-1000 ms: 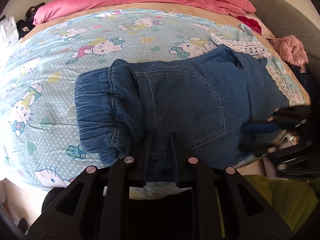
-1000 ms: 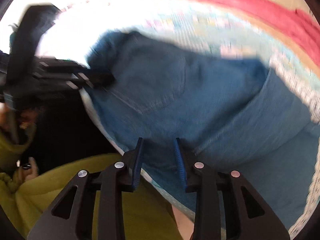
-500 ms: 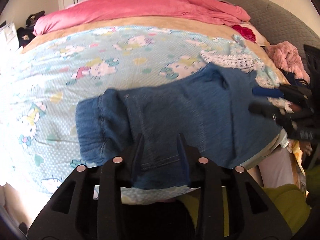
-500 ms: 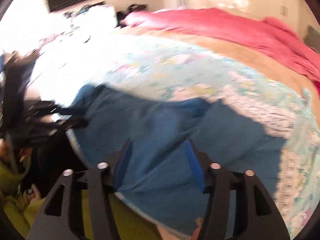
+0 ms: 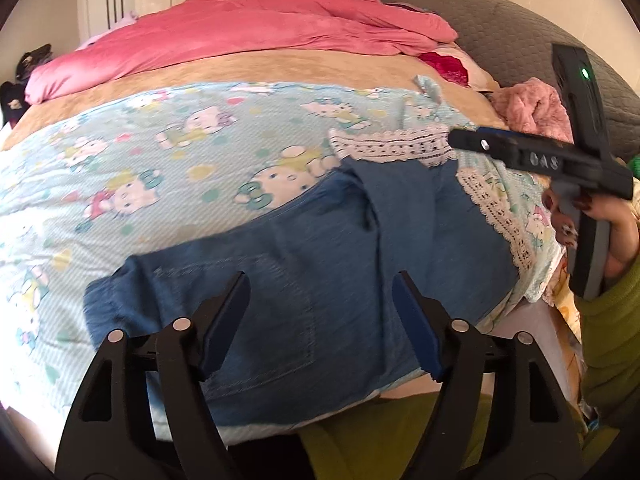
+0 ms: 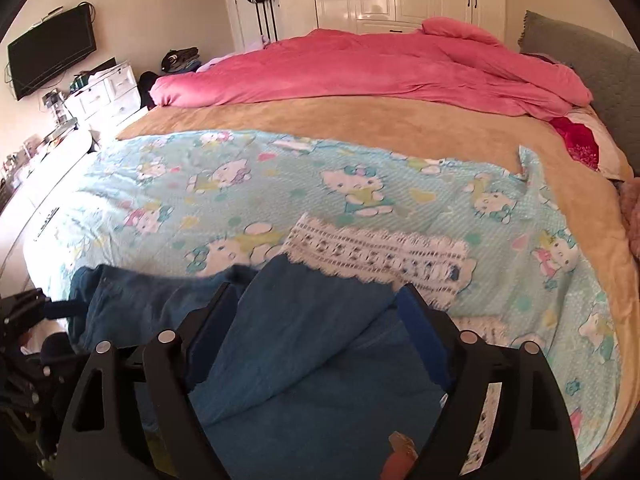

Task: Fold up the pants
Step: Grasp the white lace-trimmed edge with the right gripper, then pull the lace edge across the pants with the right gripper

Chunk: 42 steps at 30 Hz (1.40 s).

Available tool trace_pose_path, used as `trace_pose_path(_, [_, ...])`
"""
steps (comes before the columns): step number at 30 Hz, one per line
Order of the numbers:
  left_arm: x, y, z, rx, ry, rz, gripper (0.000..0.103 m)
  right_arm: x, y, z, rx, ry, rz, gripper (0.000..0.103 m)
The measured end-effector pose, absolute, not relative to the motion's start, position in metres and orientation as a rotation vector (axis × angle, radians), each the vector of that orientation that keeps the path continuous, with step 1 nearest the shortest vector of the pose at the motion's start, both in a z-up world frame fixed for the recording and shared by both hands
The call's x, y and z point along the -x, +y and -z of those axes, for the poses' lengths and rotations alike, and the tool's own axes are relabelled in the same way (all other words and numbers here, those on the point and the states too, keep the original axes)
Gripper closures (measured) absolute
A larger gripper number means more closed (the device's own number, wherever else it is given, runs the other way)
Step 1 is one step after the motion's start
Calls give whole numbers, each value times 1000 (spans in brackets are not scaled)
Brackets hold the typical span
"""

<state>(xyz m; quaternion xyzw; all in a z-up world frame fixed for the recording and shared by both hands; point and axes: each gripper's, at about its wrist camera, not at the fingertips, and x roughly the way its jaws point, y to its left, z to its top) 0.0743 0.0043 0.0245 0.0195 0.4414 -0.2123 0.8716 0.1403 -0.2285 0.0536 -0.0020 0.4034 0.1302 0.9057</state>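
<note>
Both hand-held grippers are hanging over the folded pants [image 5: 320, 264], and each is letting its jaws spread with no cloth pressed between the pads. Left hand-held gripper [image 5: 320, 312] is pointing down over the near edge of the pants, above the stitched back pocket, and its blue pads are standing clear of the denim on either side. Right hand-held gripper [image 6: 316, 332] is sitting over the pants at the end away from the gathered cuff, where a loose flap of denim is lying doubled across the layer beneath; the fabric is showing through the gap between its jaws, but nothing is being pinched. Seen from the left wrist view, that same gripper is riding above the pants' far corner, carried by a hand [image 5: 600, 232] in a green sleeve [image 5: 612, 320]. Judging by this, a fold is just being released, so the jaws are opening to let the cloth settle flat. Those pants are lying on the cartoon-print sheet [image 5: 168, 168] at the near edge of the bed, with the sheet's lace trim [image 6: 376, 256] just beyond the pants and a pink duvet [image 6: 360, 68] well beyond them at the far side.
</note>
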Motion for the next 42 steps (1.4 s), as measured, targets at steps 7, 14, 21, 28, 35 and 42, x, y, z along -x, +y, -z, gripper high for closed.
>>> trace_pose_path(7, [-85,-18,-9,2,957,500,37,-183,-227,-60,7,859,-274,21])
trace_pose_path(14, [-91,-40,20,72,1036,594,39,-236,-190,-21,37,986,-301,21])
trace_pose_path(21, [-95,-58,45,72,1088,627,53,-275,-148,28,73,1091,-255,21])
trace_pose_path(28, [-93,-70,51,33,1079,626,53,-298,-160,53,104,1092,-144,69])
trace_pose_path(35, [-88,-74,49,33,1068,616,53,-246,-223,0,-7,943,-180,94])
trace_pose_path(42, [-85,-78,40,-42,1024,569,103,-143,-321,-52,-161,851,-154,94])
